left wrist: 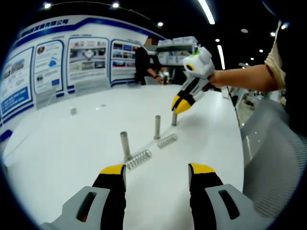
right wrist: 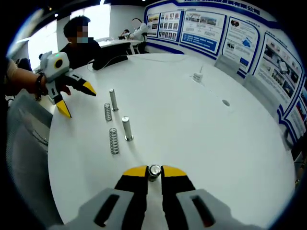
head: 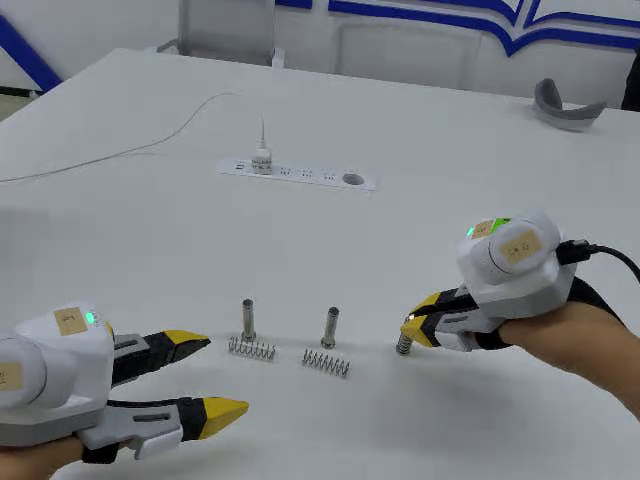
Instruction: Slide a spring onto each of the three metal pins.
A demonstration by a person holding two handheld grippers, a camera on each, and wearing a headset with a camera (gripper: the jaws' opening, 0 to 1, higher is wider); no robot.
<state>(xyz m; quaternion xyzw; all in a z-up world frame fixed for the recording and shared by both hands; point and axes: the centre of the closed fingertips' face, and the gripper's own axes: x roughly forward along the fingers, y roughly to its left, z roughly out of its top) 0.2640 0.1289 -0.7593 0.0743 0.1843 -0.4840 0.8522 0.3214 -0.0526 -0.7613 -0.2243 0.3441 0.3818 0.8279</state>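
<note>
Two bare metal pins point(head: 248, 319) point(head: 330, 327) stand upright on the white table point(head: 420, 200). A loose spring lies in front of each point(head: 251, 348) point(head: 326, 362). The third pin point(head: 403, 343), at the right, has a spring coiled around it. My right gripper point(head: 410, 328) is closed around its top, and the pin's round head point(right wrist: 154, 171) sits between the yellow tips. My left gripper point(head: 215, 375) is open with nothing in it, left of the pins and near the front edge. From the left gripper view point(left wrist: 158, 170), the nearest pin point(left wrist: 125, 144) and spring point(left wrist: 139, 159) lie just ahead.
A white power strip point(head: 295, 173) with a plugged-in adapter lies mid-table, its cable point(head: 150, 145) trailing left. A grey curved band point(head: 568, 108) rests at the far right. A chair point(head: 225, 30) stands behind the table. A person point(left wrist: 148, 62) stands in the background.
</note>
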